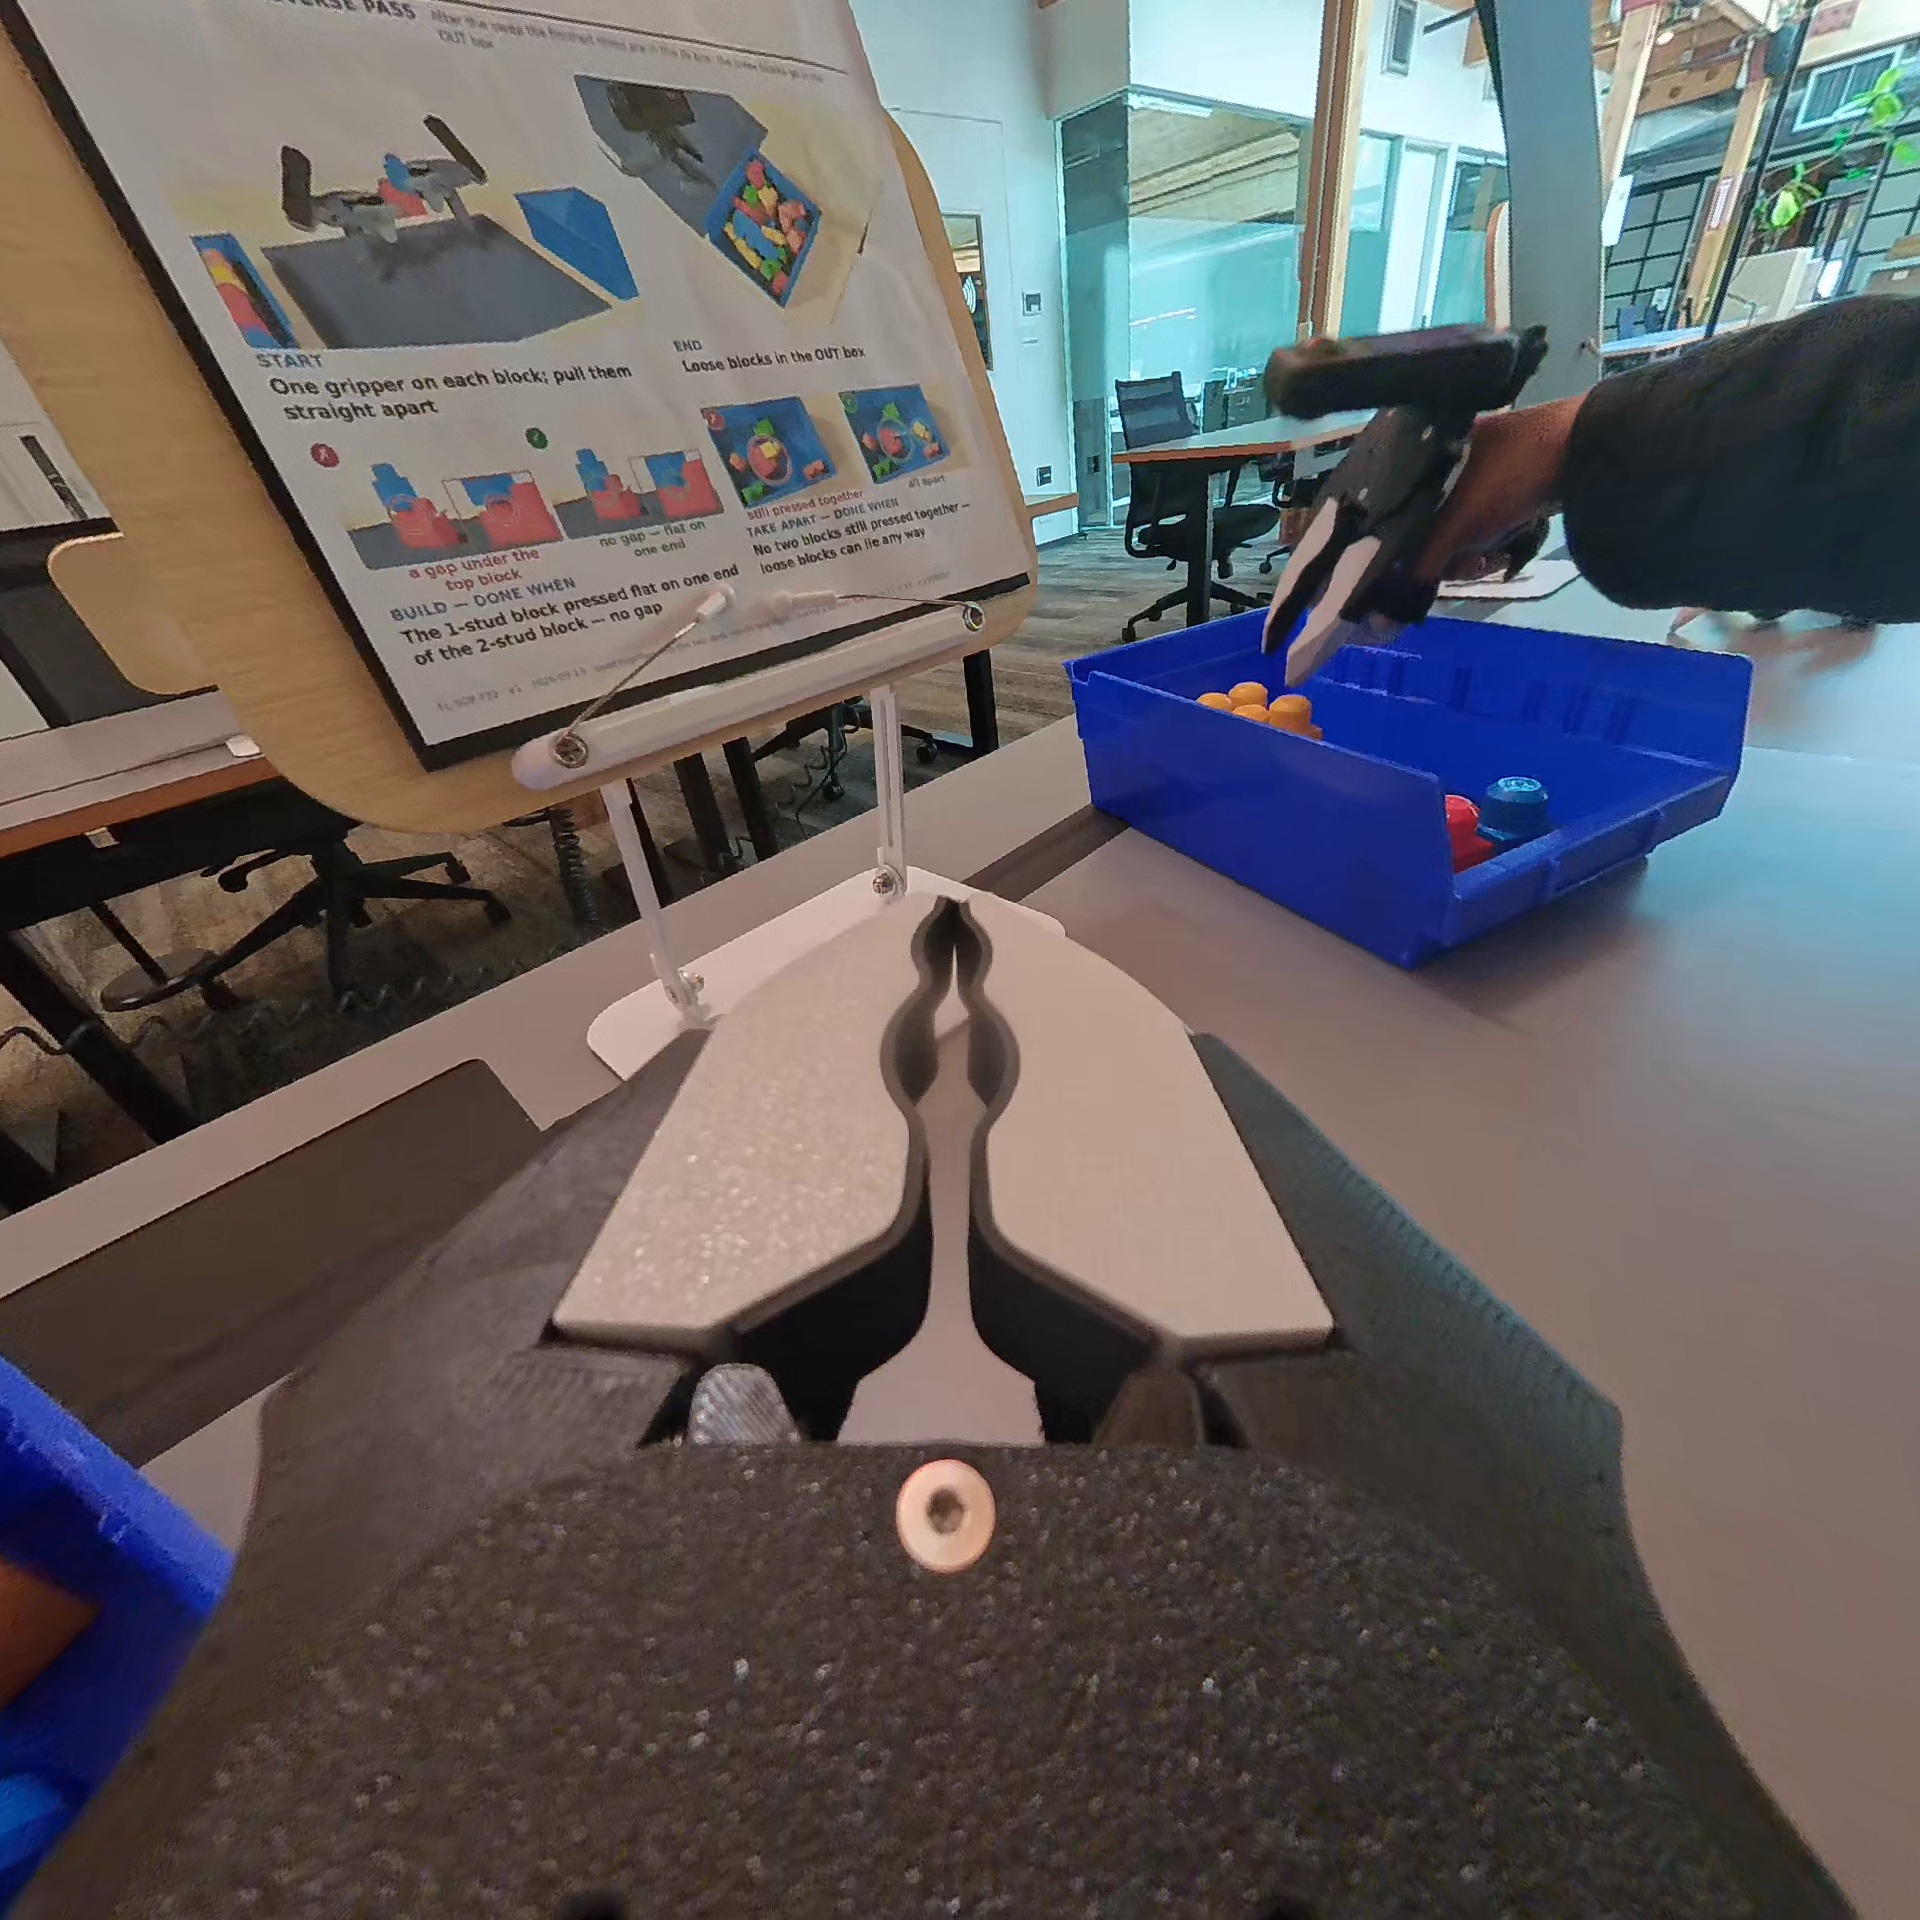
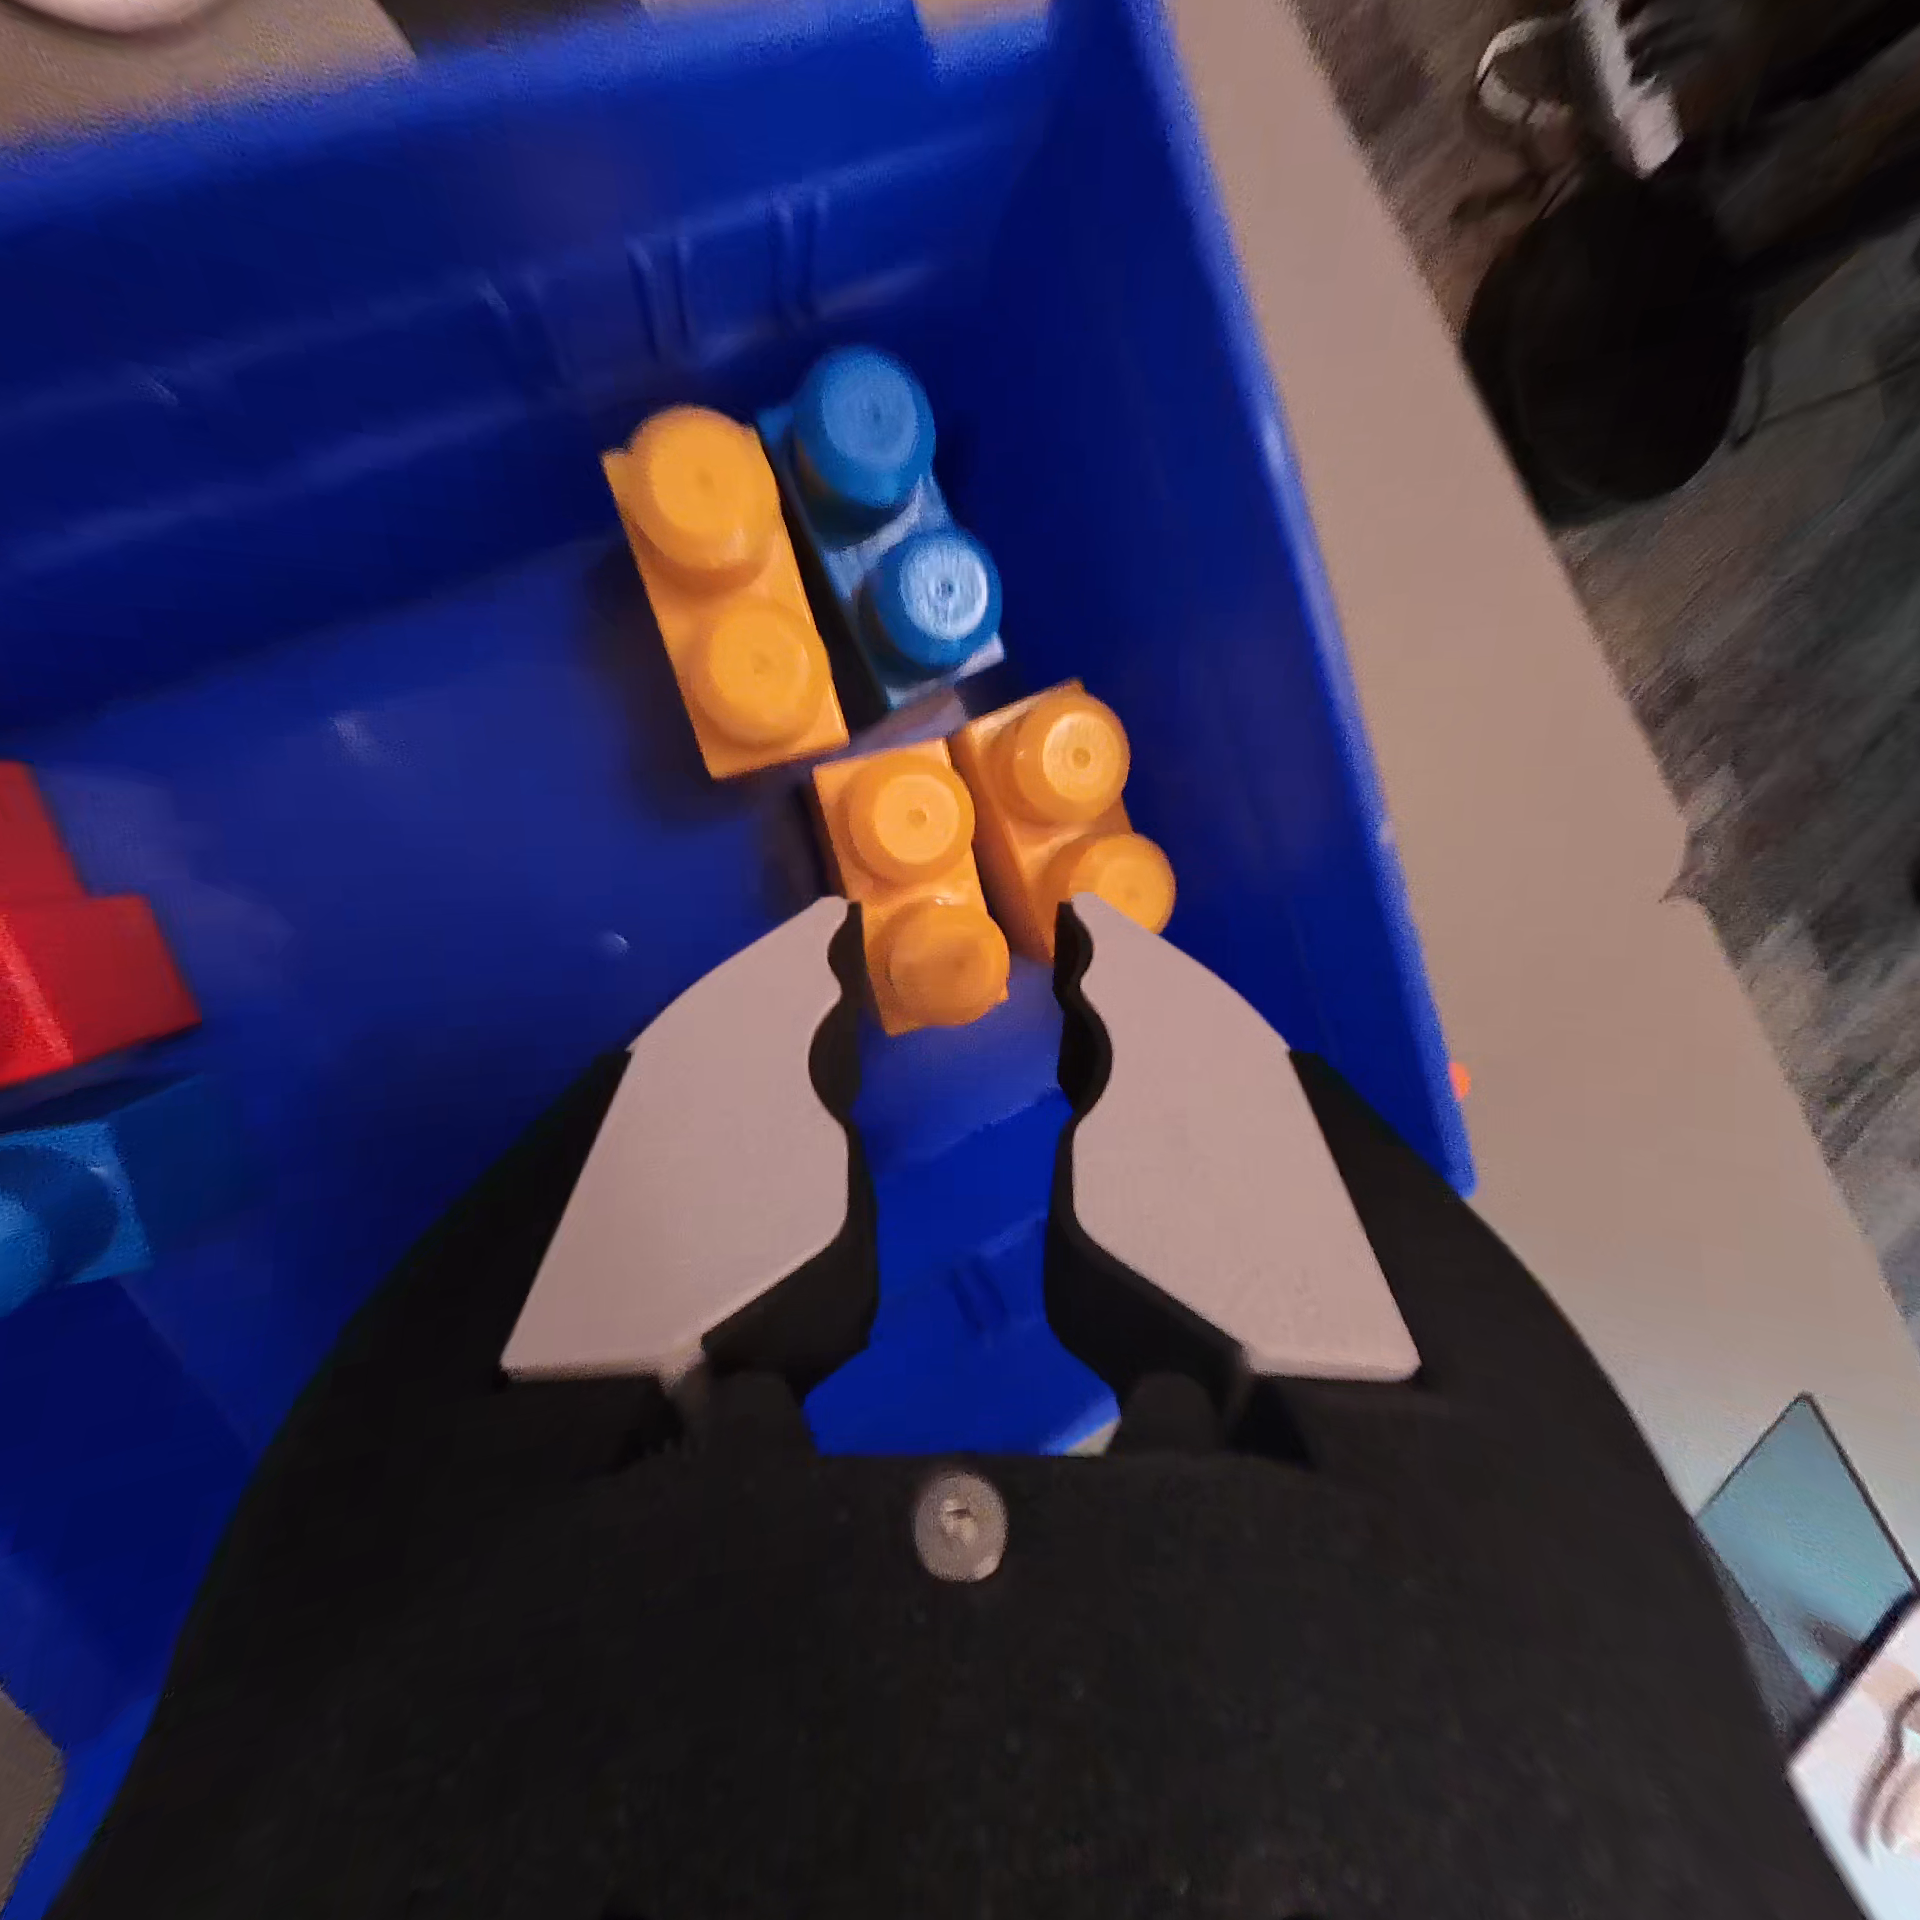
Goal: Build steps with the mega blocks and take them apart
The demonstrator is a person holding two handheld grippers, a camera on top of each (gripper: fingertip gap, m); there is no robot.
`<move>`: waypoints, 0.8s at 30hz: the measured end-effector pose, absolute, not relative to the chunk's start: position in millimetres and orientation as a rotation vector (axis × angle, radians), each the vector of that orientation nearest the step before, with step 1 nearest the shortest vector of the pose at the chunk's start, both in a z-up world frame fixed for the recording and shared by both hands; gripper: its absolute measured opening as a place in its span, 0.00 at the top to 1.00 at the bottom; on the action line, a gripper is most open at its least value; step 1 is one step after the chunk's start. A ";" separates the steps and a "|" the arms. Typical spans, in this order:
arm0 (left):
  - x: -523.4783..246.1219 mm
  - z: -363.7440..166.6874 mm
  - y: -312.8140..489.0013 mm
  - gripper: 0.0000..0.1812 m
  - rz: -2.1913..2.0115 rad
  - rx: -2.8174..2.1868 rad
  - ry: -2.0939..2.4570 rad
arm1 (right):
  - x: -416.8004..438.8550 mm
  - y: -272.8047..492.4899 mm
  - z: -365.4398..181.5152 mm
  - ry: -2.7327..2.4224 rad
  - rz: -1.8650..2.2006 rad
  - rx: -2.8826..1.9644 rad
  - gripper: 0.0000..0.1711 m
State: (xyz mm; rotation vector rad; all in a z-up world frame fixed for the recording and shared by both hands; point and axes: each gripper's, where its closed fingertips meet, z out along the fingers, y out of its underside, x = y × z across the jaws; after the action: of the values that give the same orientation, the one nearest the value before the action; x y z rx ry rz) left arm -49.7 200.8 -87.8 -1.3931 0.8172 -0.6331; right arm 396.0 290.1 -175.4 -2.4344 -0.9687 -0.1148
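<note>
Right gripper point(image 2: 954, 914) spread over orange block point(image 2: 914, 883) in blue bin point(image 2: 312, 312), left gripper point(image 1: 954, 920) closed, empty.

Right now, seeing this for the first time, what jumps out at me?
The cluster of orange blocks in the blue bin, with the right gripper open just over them. Beside them lies a blue block. On the table, the left gripper points, shut, at a propped-up instruction sheet.
</note>
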 end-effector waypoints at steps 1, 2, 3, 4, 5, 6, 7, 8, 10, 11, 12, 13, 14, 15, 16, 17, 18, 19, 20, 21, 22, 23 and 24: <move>-50.3 -88.0 201.0 1.00 -0.635 -1.395 0.816 | 388.9 290.2 -163.9 -0.958 -0.107 -2.386 0.80; -50.9 -88.1 201.2 1.00 -0.635 -1.397 0.816 | 381.1 289.4 -152.2 -0.946 -0.101 -2.335 0.80; -51.5 -88.0 201.0 1.00 -0.634 -1.398 0.821 | 372.2 287.7 -140.6 -0.932 -0.092 -2.283 0.80; -52.3 -87.6 200.9 1.00 -0.628 -1.399 0.829 | 362.0 285.1 -128.9 -0.915 -0.078 -2.230 0.80; -52.4 -87.1 200.1 1.00 -0.629 -1.400 0.843 | 350.9 281.6 -117.0 -0.896 -0.061 -2.173 0.80; -51.2 -87.5 197.8 1.00 -0.644 -1.407 0.870 | 338.7 276.9 -105.4 -0.875 -0.037 -2.115 0.80; -49.5 -89.0 195.2 1.00 -0.661 -1.420 0.905 | 325.9 271.0 -94.4 -0.854 -0.008 -2.059 0.80; -47.5 -92.1 192.0 1.00 -0.676 -1.437 0.950 | 312.5 263.5 -84.6 -0.836 0.026 -2.003 0.80; -42.5 -103.1 181.3 1.00 -0.703 -1.475 1.083 | 286.1 245.3 -68.3 -0.809 0.098 -1.898 0.80; -40.4 -110.2 174.6 1.00 -0.713 -1.496 1.160 | 273.5 235.3 -62.0 -0.796 0.138 -1.852 0.81; -38.7 -117.8 166.2 1.00 -0.730 -1.516 1.244 | 261.0 224.6 -57.7 -0.788 0.180 -1.813 0.81; -37.4 -125.2 156.6 1.00 -0.753 -1.530 1.327 | 249.2 214.0 -55.6 -0.787 0.215 -1.784 0.81; -36.8 -131.5 148.0 1.00 -0.776 -1.540 1.395 | 238.0 204.0 -55.2 -0.791 0.241 -1.760 0.81; -36.3 -137.0 141.0 0.94 -0.798 -1.548 1.447 | 226.8 194.4 -56.5 -0.799 0.268 -1.740 0.81; -36.3 -142.8 134.1 0.89 -0.822 -1.561 1.496 | 216.2 185.5 -59.6 -0.810 0.292 -1.728 0.81; -36.1 -149.5 127.1 0.83 -0.849 -1.578 1.547 | 206.6 177.6 -63.6 -0.821 0.309 -1.720 0.81; -36.1 -157.0 122.0 0.77 -0.857 -1.601 1.590 | 197.7 170.7 -68.1 -0.831 0.326 -1.713 0.81; -36.3 -165.9 117.7 0.72 -0.851 -1.623 1.636 | 189.6 164.5 -72.7 -0.839 0.346 -1.708 0.81; -37.0 -176.1 112.8 0.69 -0.843 -1.645 1.690 | 182.3 159.3 -77.3 -0.845 0.365 -1.706 0.81; -38.1 -186.9 108.3 0.66 -0.834 -1.672 1.740 | 175.9 154.8 -81.9 -0.850 0.381 -1.705 0.81; -39.5 -198.6 105.4 0.63 -0.815 -1.707 1.787 | 170.2 151.0 -86.4 -0.856 0.393 -1.704 0.81; -41.1 -210.1 103.3 0.61 -0.793 -1.741 1.829 | 165.1 147.5 -90.8 -0.862 0.405 -1.704 0.81; -41.6 -220.3 103.6 0.61 -0.771 -1.766 1.853 | 160.5 144.6 -94.8 -0.867 0.415 -1.704 0.81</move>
State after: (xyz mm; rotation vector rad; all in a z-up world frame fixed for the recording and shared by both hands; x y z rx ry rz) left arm -41.6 103.6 -220.3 -1.7664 1.8527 -0.7706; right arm 160.5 144.6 -94.8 -1.7040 -0.8670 0.4149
